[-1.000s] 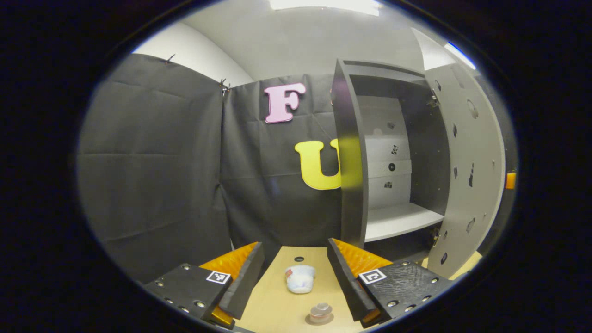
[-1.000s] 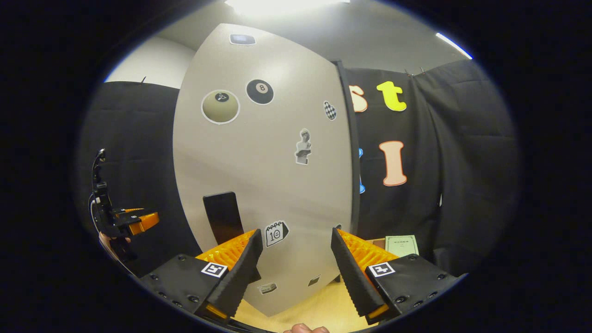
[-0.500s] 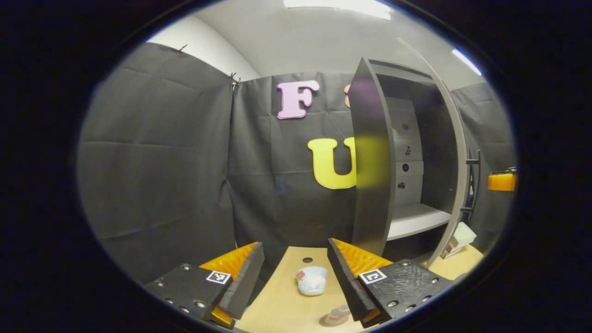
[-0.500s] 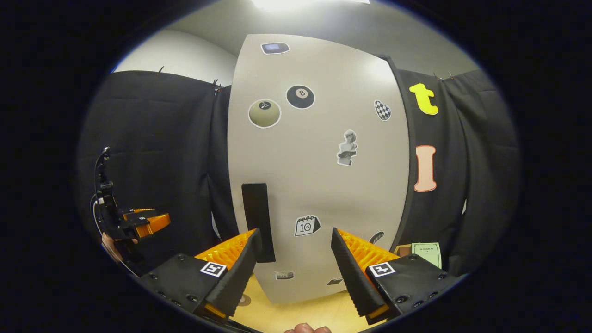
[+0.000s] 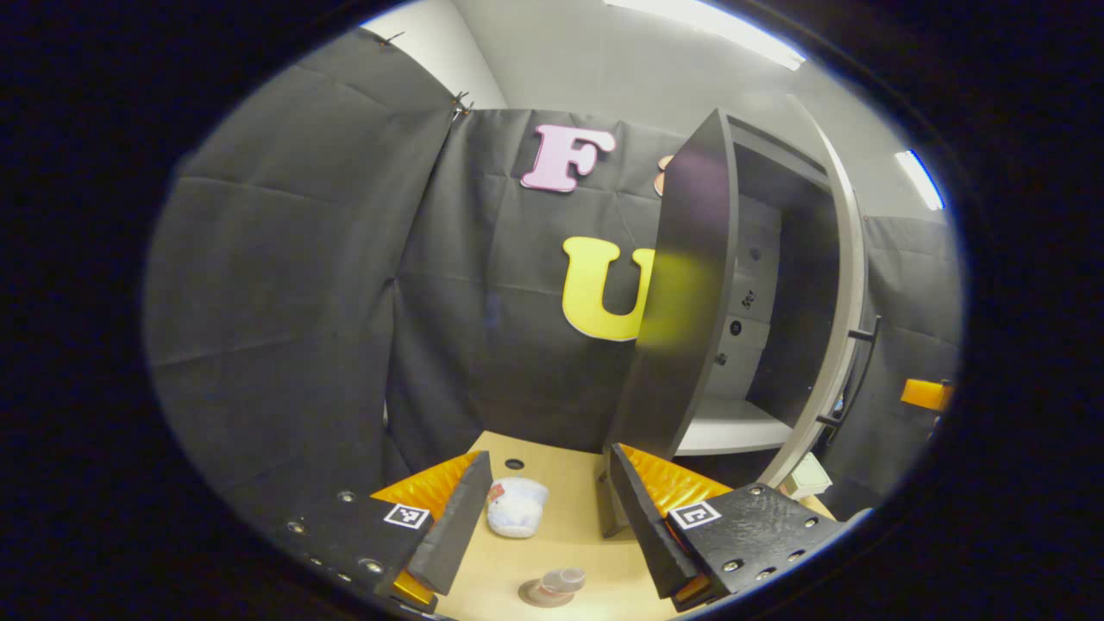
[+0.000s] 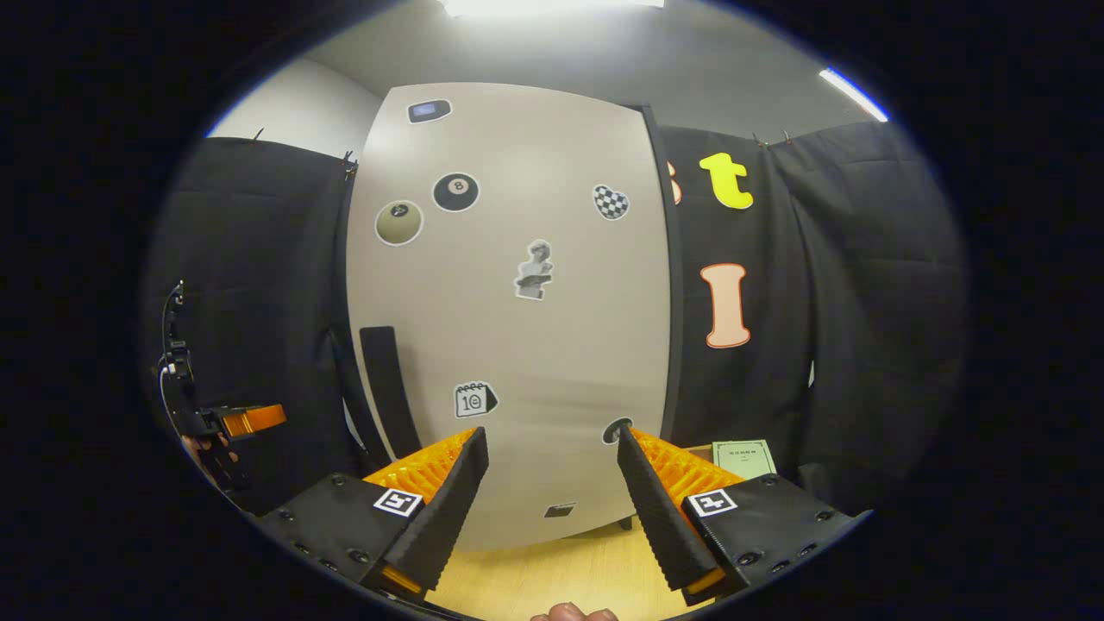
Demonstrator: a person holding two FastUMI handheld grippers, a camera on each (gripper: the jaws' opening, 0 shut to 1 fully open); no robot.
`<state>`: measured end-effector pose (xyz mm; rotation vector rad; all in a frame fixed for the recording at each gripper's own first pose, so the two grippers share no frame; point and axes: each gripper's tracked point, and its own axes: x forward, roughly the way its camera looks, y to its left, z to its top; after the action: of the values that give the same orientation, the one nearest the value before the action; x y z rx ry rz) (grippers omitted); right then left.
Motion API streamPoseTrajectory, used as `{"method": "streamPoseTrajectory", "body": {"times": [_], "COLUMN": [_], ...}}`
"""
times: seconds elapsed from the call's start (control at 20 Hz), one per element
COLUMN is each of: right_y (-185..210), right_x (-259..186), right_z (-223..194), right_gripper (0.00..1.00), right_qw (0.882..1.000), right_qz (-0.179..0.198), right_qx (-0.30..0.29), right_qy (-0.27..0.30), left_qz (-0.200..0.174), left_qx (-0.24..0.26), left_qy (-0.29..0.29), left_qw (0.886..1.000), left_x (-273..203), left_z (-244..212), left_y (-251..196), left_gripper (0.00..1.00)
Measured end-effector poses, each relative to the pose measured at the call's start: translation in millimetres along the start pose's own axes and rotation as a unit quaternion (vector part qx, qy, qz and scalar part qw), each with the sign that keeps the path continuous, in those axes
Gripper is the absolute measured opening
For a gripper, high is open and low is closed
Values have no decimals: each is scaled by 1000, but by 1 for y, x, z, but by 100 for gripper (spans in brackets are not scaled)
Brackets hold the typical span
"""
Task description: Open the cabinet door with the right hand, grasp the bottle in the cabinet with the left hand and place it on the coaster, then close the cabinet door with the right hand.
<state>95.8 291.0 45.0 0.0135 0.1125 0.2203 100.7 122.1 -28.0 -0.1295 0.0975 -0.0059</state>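
Observation:
A small clear bottle (image 5: 562, 580) stands on a round coaster (image 5: 533, 595) on the wooden table, just below and between my left gripper's fingers. My left gripper (image 5: 545, 509) is open and holds nothing. The dark cabinet (image 5: 690, 293) stands to the right, its pale door (image 5: 849, 285) ajar with a narrow gap onto a white shelf (image 5: 733, 427). In the right gripper view the door (image 6: 517, 328), covered in stickers, faces me with its black handle (image 6: 388, 388) on the left. My right gripper (image 6: 548, 483) is open close in front of the door's lower part.
A white soft toy (image 5: 516, 507) lies on the table (image 5: 561, 470) beyond the bottle. A green booklet (image 6: 743, 459) lies right of the cabinet. The left gripper (image 6: 237, 420) and its hand show far left in the right gripper view. The right gripper (image 5: 925, 394) shows beyond the door.
The door has swung from wide open to nearly shut, with my right gripper following its face. My left gripper's view has tilted and drifted left, still over the bottle.

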Motion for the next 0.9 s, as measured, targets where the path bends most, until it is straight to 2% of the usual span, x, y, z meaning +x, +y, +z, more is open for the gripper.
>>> {"method": "streamPoseTrajectory", "body": {"times": [0.1,0.15,0.2,0.25,0.35,0.45,0.5,0.55,0.6,0.65,0.75,0.9], "right_y": [-23,-34,-47,-63,-90,-116,-126,-135,-143,-150,-159,-163], "right_x": [1,0,1,3,1,-2,-4,-3,-2,-2,-3,5], "right_z": [-2,-2,-1,-2,-4,-7,-9,-10,-11,-13,-17,-23], "right_gripper": [96,95,95,95,95,97,92,92,98,98,98,98], "right_qw": [1000,1000,999,999,999,999,999,999,999,1000,1000,999], "right_qz": [-7,-8,-13,-20,-25,-28,-26,-24,-23,-20,-9,28], "right_qx": [16,25,30,31,28,27,27,27,26,23,16,35], "right_qy": [4,2,-1,-1,2,3,5,6,6,7,5,8], "left_qz": [10,15,21,24,8,1,2,4,5,5,0,-12], "left_qx": [15,17,10,-2,-21,-16,-8,-1,3,3,-8,-34], "left_qy": [-24,-30,-29,-26,-31,-37,-39,-44,-48,-55,-68,-79], "left_qw": [1000,999,999,999,999,999,999,999,999,998,998,996], "left_x": [-2,3,6,4,-4,-15,-19,-24,-28,-30,-30,-32], "left_z": [17,15,15,15,18,21,23,25,26,29,33,31], "left_y": [1,-1,-6,-16,-42,-72,-83,-93,-103,-113,-136,-171], "left_gripper": [83,87,83,85,84,85,83,83,83,83,85,83]}}
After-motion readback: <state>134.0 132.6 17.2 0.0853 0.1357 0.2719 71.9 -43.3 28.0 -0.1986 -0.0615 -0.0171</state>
